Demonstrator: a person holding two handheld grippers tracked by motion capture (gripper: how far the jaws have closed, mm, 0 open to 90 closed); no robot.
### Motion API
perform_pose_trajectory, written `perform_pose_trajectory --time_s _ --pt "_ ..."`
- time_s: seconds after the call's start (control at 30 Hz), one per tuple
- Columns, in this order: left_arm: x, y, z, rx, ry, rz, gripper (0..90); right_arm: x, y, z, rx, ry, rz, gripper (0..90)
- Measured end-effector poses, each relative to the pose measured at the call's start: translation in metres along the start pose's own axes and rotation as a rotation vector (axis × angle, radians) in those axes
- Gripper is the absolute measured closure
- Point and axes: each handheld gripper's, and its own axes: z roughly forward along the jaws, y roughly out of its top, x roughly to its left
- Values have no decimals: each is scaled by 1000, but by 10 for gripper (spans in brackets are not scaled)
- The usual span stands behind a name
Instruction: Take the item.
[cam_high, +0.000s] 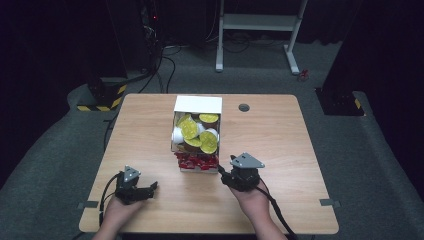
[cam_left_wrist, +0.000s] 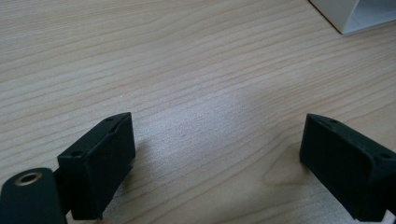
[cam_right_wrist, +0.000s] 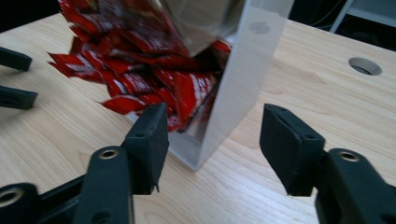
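both grippers sit low at the near side of the wooden table. left gripper rests on bare wood with its jaws spread wide and nothing between them, well apart from the work. right gripper is at the near right corner of the clear plastic box, its jaws straddling that corner edge, one inside the open front among the red sachets and one outside the side wall; the pads do not yet press on the wall, so it is released, holding nothing.

the box stands at the table's middle, its white upper compartment packed with yellow-lidded cups, red sachets spilling from the bottom tier toward the person.

judging by this, the step in hand is gripping the side wall. to do it well, slide the jaws deeper along the wall before closing, keep the inner pad clear of loose sachets so none gets pinched, and close squarely on the flat panel, not the corner edge. the load looks top-heavy, so any pull should be slow and level.
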Motion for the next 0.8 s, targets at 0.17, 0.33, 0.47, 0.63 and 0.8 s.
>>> perform_pose_trajectory --time_s 0.17,0.33,0.47,0.63,0.8 --pt "0 0 0 3 -2 1 105 8 5 5 -5 10 -23 571" --pt "0 0 0 4 -2 5 104 9 6 8 -6 15 -30 644" --pt "0 0 0 3 -5 5 104 9 6 11 -6 24 -34 718" --pt "0 0 0 2 -5 5 104 9 6 17 -9 21 -35 799" --pt "0 0 0 4 -6 5 104 11 7 20 -12 -5 -40 806"
